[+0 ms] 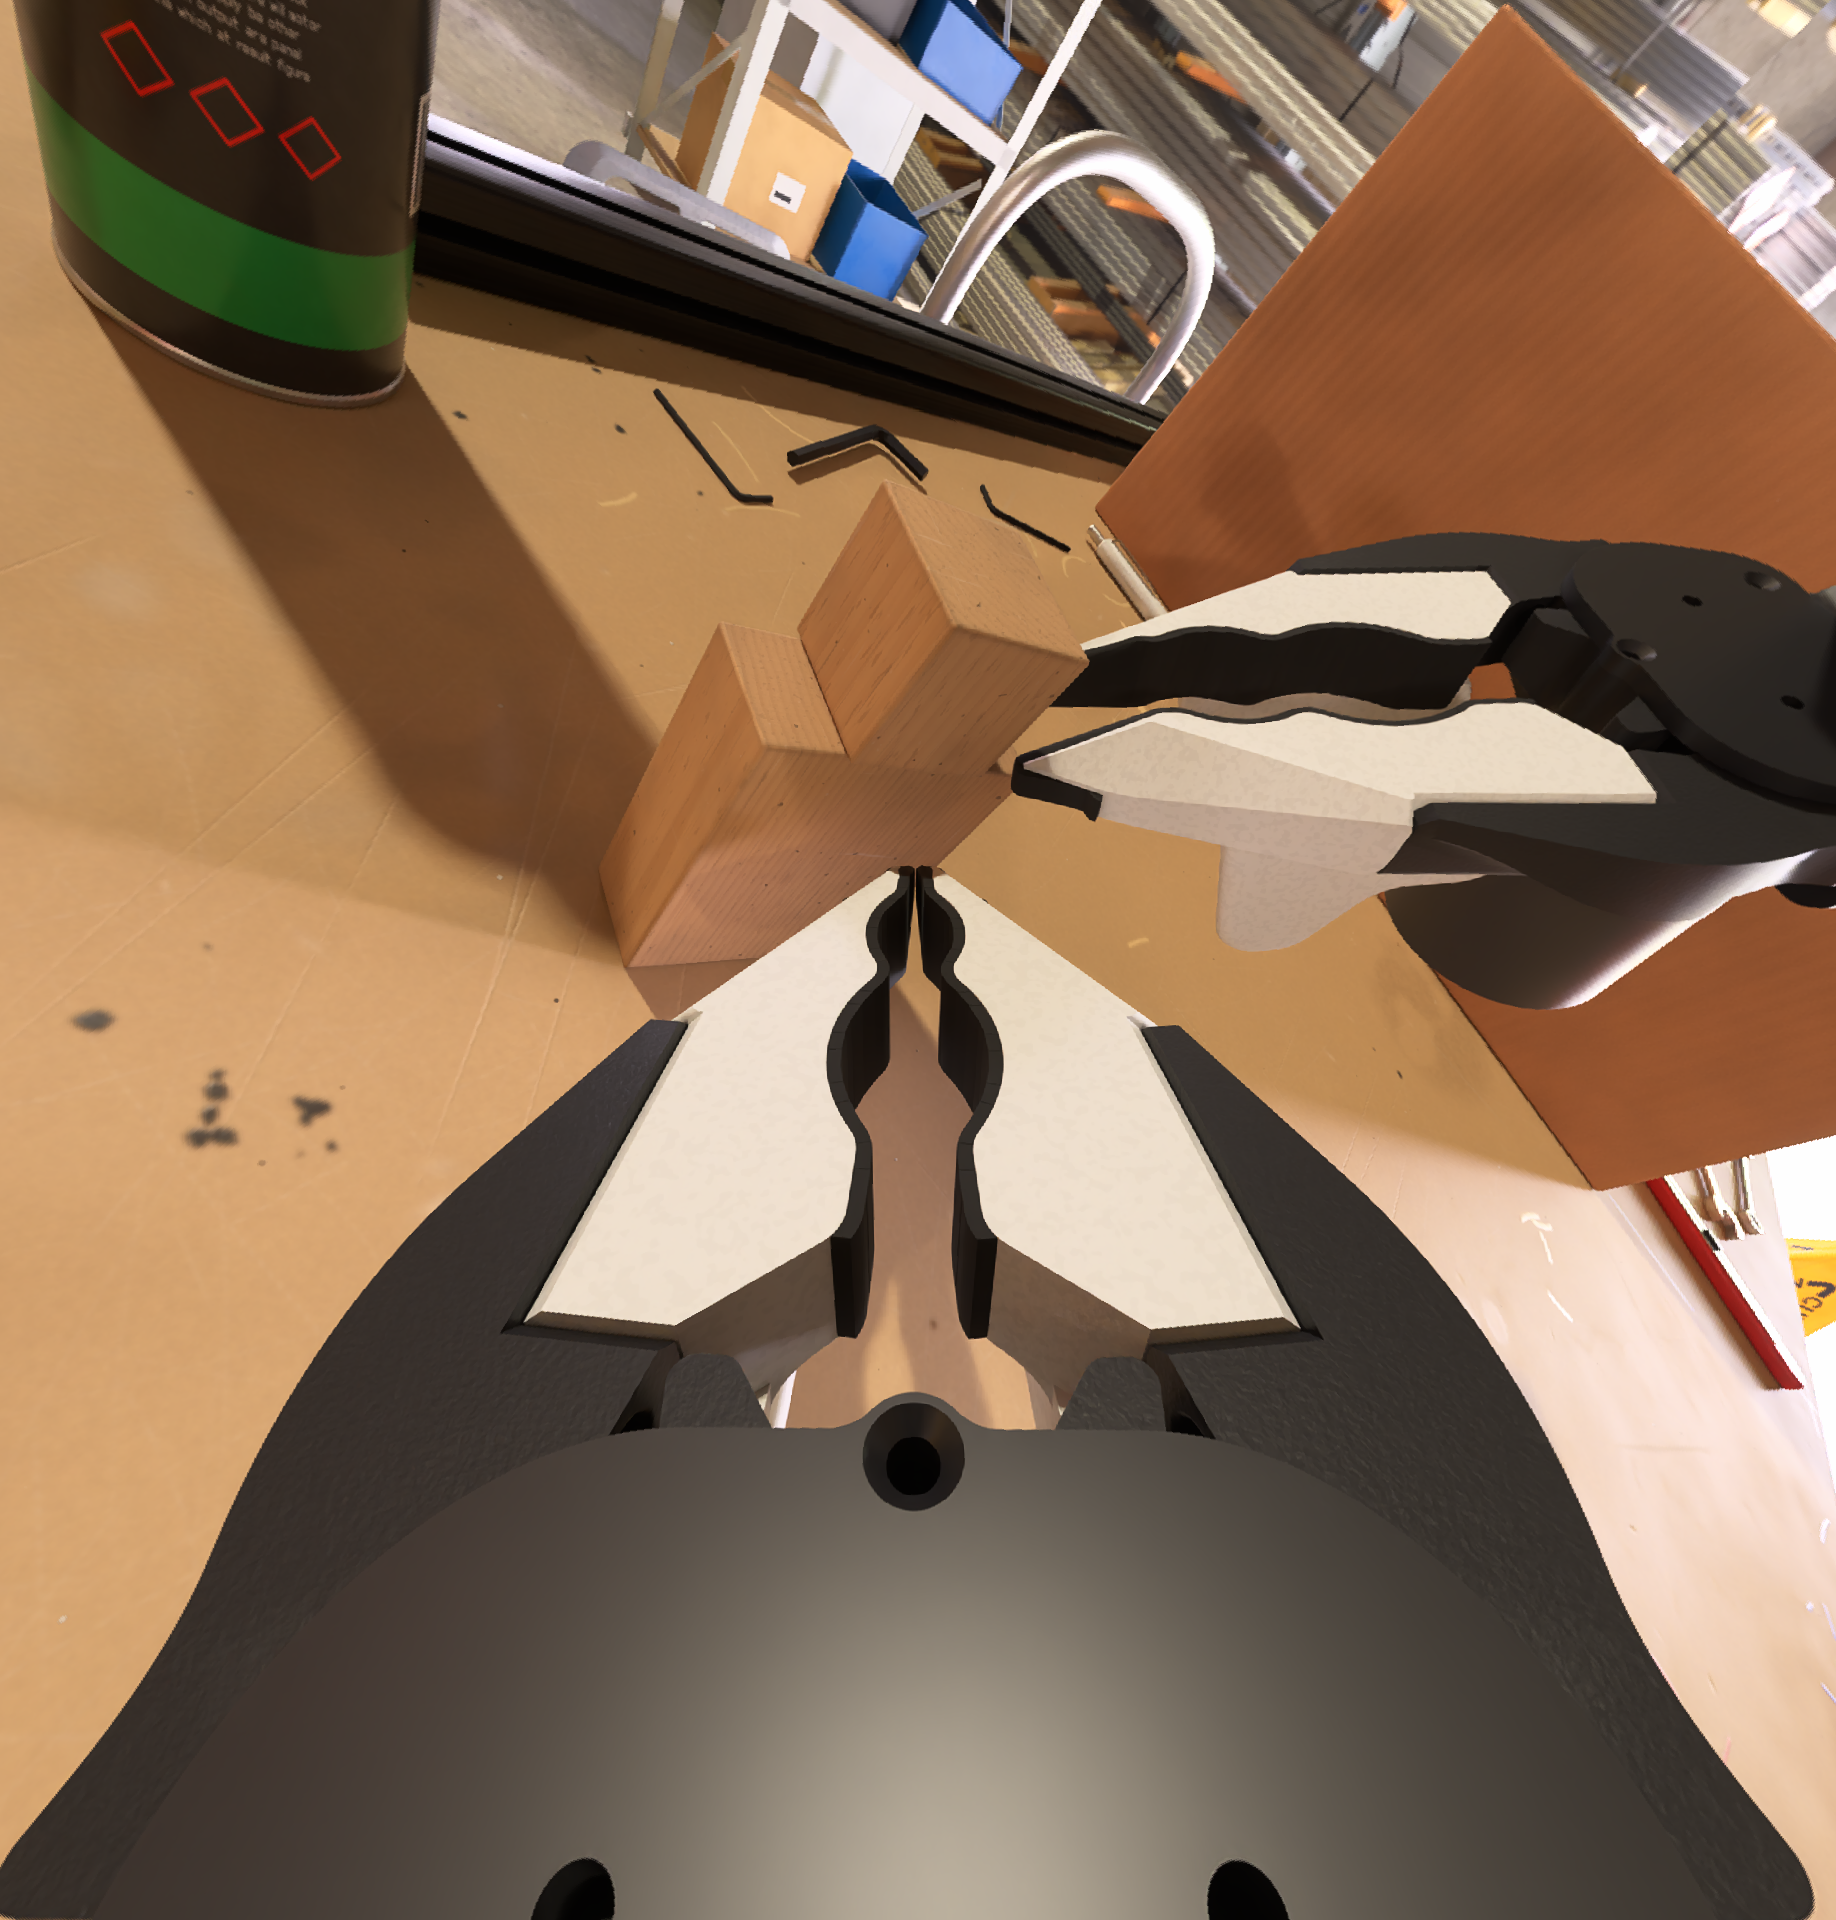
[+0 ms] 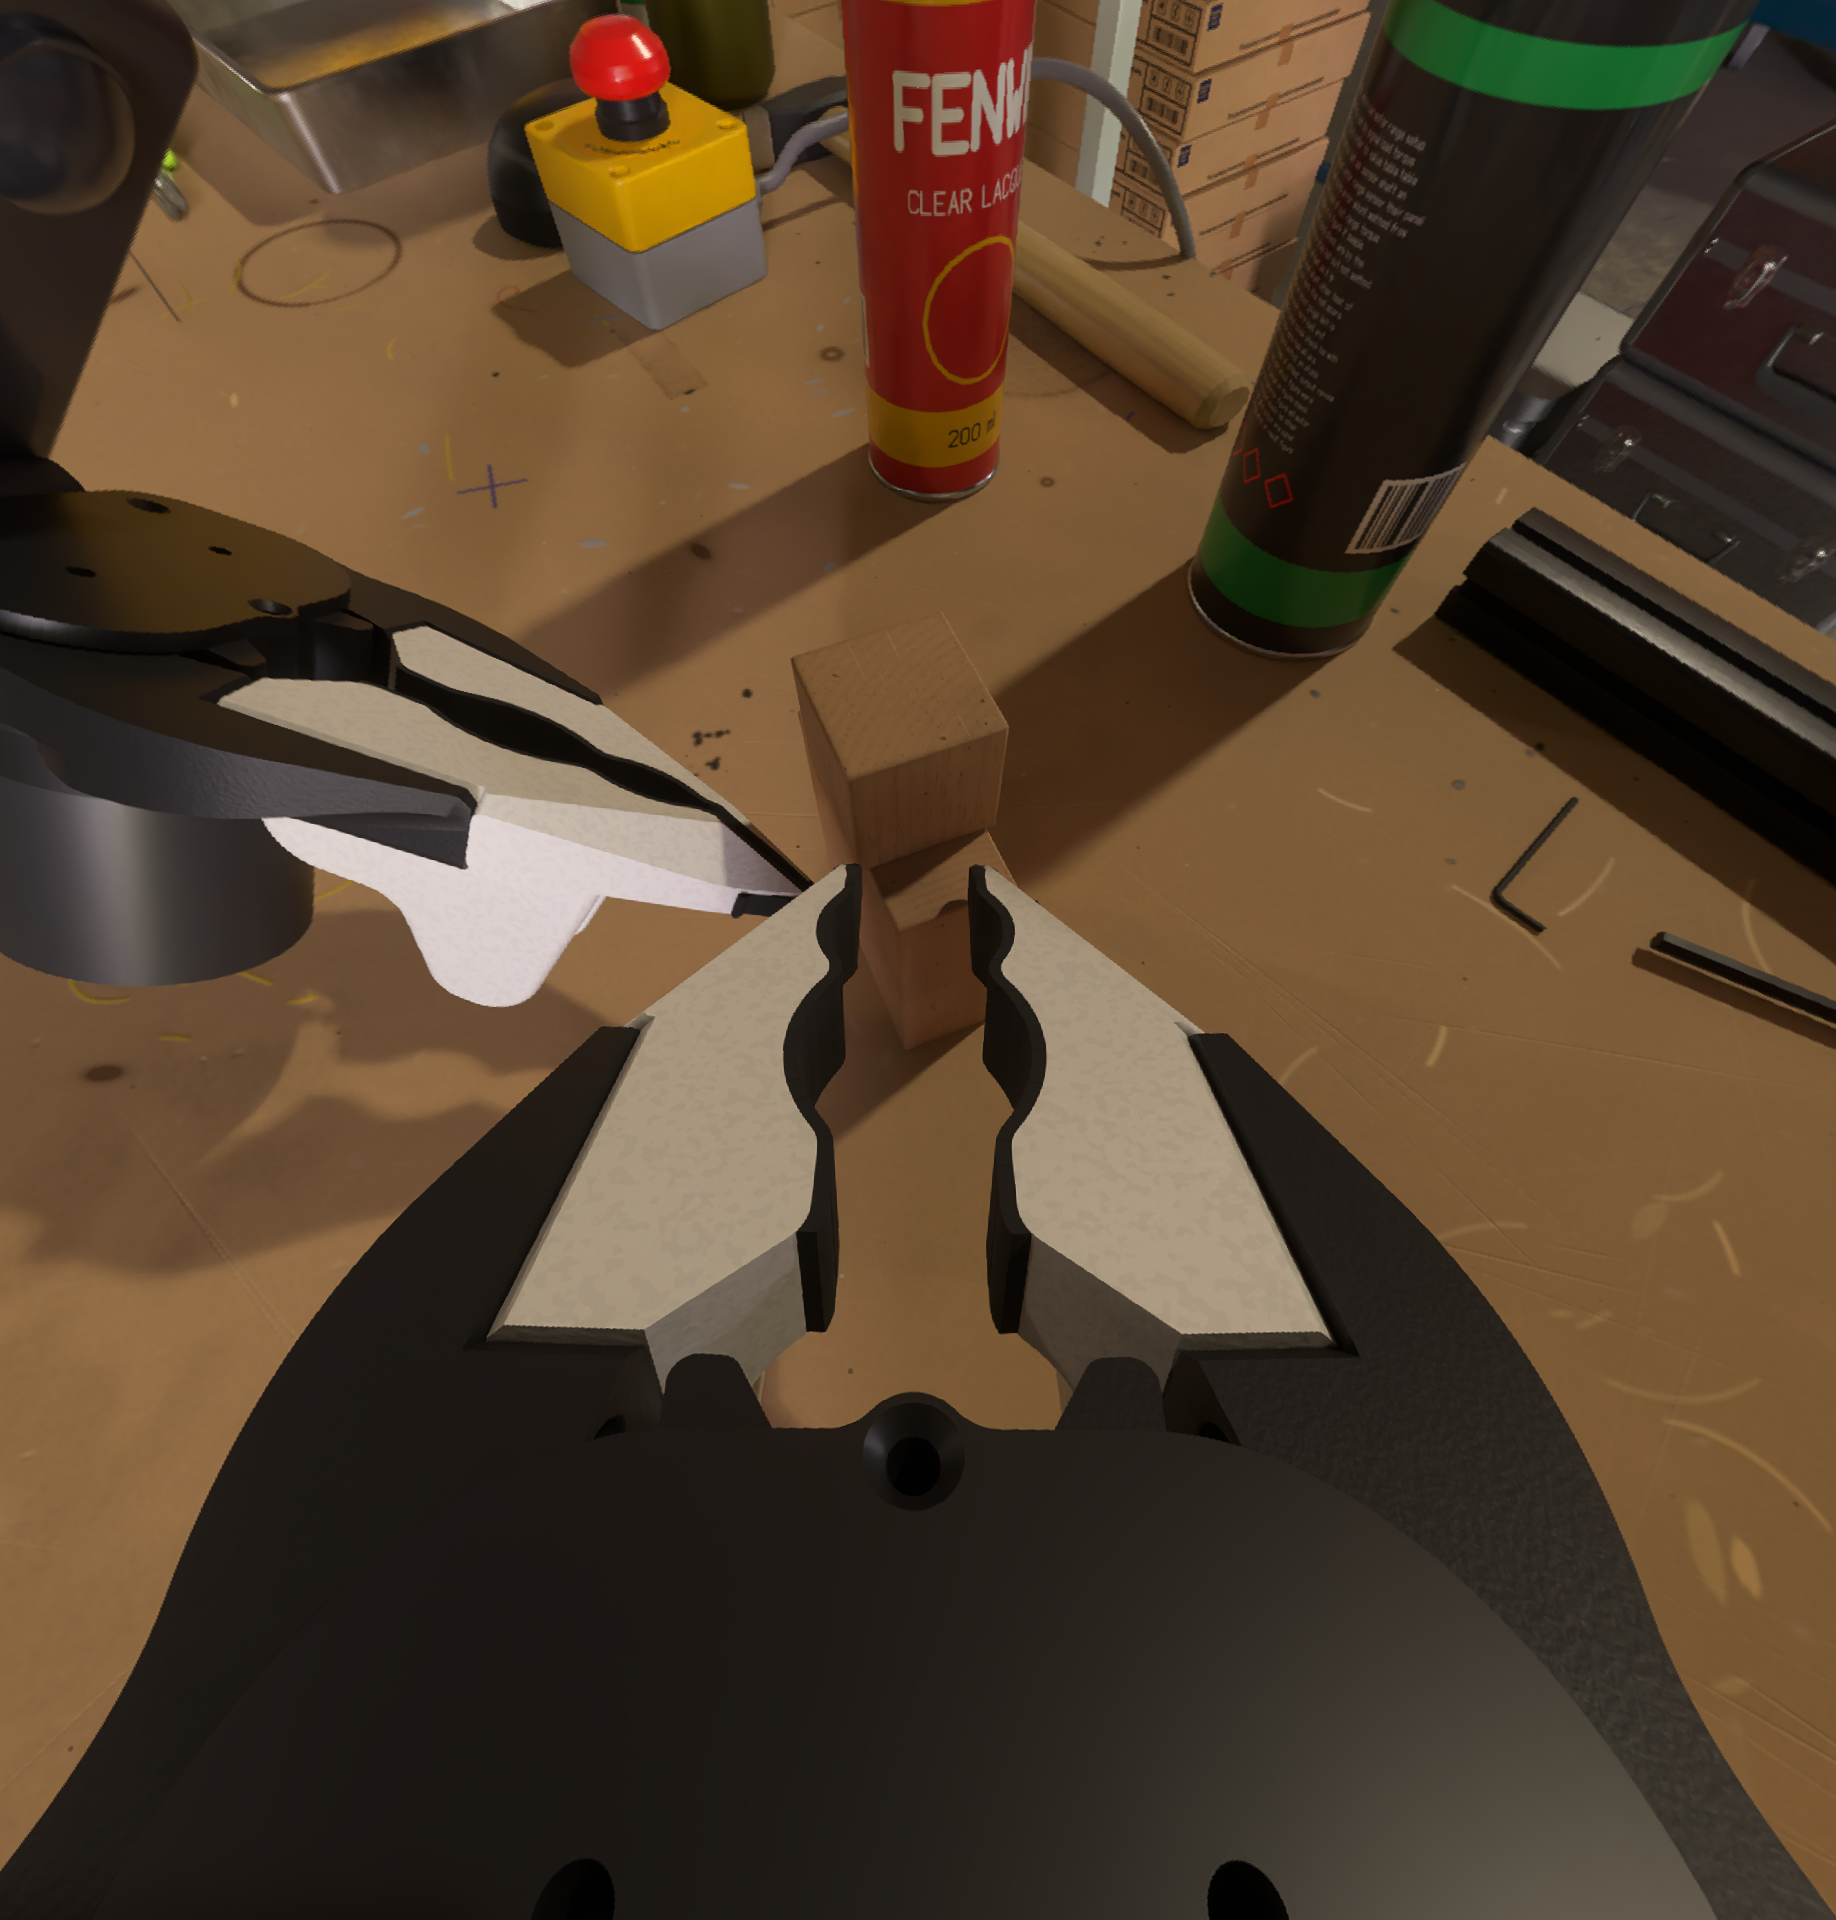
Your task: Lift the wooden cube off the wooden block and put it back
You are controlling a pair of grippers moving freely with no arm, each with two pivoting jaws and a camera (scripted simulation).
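A long wooden block (image 1: 789,842) lies on the brown table. A wooden cube (image 1: 935,623) stands on top of it toward one end. My left gripper (image 1: 914,878) is shut and empty, its tips at the lower edge of the block's long side. In the right wrist view the cube (image 2: 898,727) sits just beyond the block's near end (image 2: 924,977). My right gripper (image 2: 916,873) is open, one finger on each side of that near end, below the cube. I cannot tell whether its pads touch the wood. The left gripper (image 2: 779,894) points in from the left.
A black can with a green band (image 2: 1413,364) and a red spray can (image 2: 940,260) stand behind the block. A yellow button box (image 2: 649,187), a wooden dowel (image 2: 1122,322), hex keys (image 2: 1532,862) and a black rail (image 2: 1672,665) lie around. A brown box (image 1: 1516,364) stands beside the right gripper.
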